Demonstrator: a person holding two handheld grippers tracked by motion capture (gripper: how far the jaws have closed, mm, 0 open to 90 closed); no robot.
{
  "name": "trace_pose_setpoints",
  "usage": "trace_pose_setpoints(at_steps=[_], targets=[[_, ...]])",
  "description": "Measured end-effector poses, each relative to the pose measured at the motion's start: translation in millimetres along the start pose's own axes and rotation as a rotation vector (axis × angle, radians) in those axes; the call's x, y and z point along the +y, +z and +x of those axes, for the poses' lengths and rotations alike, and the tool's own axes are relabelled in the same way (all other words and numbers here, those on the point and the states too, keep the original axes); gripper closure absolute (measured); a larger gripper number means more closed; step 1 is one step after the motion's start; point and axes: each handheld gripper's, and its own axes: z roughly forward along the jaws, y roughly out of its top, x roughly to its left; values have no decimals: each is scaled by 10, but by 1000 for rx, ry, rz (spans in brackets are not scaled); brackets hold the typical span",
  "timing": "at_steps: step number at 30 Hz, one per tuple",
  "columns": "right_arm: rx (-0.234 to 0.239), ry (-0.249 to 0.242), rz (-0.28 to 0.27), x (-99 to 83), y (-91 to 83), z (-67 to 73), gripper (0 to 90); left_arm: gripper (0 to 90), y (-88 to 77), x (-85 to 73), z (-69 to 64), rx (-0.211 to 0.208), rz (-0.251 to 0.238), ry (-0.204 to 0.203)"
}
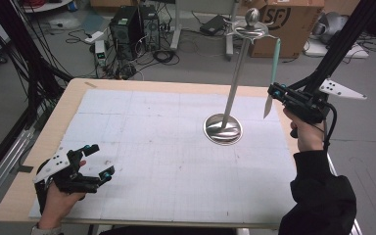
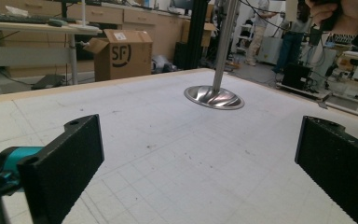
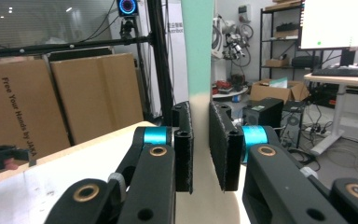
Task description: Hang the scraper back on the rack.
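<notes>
Table (image 1: 142,147): white gridded mat across the middle of the high view; bare apart from the stand.
Stand (image 1: 233,83): steel pole on a round base, centre right; hook arms at the top, upper centre, nothing visibly hung on them.
Knife (image 1: 272,78): mint handle up, pale blade down, right of the pole (possibly a spatula; the blade is small).
Right gripper (image 1: 280,94): jaws clamped on the knife, aloft at right.
Left gripper (image 1: 97,161): lower left, jaws wide, empty.
Progress: likely hanging; knife lifted, not yet hooked.
</notes>
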Motion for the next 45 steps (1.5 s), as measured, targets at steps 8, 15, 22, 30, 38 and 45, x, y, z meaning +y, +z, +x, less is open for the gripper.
trace_pose_setpoints(at_steps=[8, 15, 22, 30, 38, 45], targets=[[-16, -11, 6, 59, 28, -28, 804, 17, -11, 2, 10, 7, 1, 3], [-24, -7, 8, 82, 47, -43, 804, 17, -18, 0, 19, 13, 2, 6], [-35, -13, 10, 83, 45, -56, 804, 17, -26, 0, 26, 12, 0, 2], [-32, 0, 15, 72, 61, -83, 804, 17, -30, -5, 35, 15, 3, 1], [-21, -4, 22, 62, 86, -83, 804, 17, -27, -6, 34, 14, 2, 1], [-9, 1, 24, 60, 107, -55, 804, 17, -32, -5, 35, 14, 1, -4]])
